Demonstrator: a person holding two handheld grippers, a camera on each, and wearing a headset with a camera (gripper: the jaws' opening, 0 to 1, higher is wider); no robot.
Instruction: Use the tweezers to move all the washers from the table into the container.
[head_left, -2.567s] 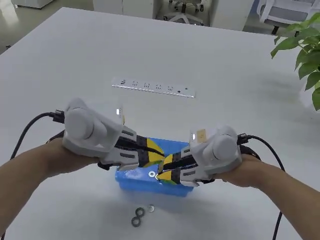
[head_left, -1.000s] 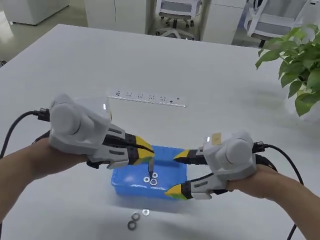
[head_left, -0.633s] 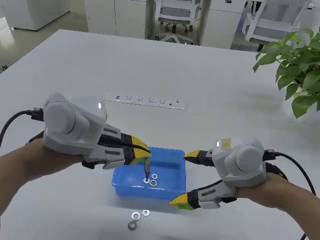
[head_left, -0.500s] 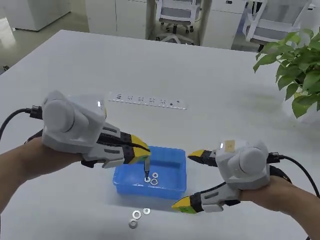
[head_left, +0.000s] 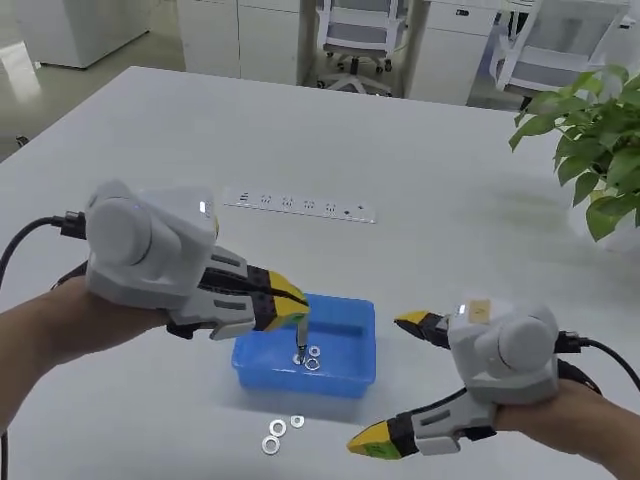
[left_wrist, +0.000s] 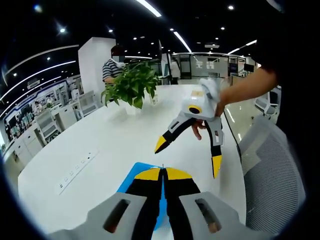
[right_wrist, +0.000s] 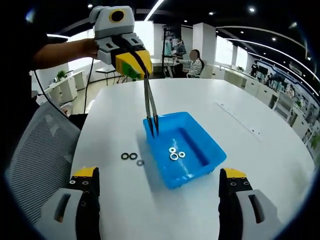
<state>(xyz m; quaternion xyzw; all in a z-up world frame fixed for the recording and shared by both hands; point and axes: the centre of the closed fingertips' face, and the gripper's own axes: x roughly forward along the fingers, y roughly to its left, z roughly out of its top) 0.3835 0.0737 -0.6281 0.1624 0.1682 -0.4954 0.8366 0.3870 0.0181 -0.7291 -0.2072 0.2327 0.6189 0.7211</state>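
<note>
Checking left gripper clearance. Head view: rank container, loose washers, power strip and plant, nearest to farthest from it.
1. Container, right under the left gripper and its tweezers.
2. Loose washers, on the table at the container's near side.
3. Power strip, beyond the container.
4. Plant, far right.

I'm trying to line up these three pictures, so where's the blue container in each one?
Head view: blue container, low centre.
Left gripper view: a blue sliver of the container at bottom centre, left of the jaws.
Right gripper view: container at centre, below the tweezers.
Shared landmark: the white power strip.
</note>
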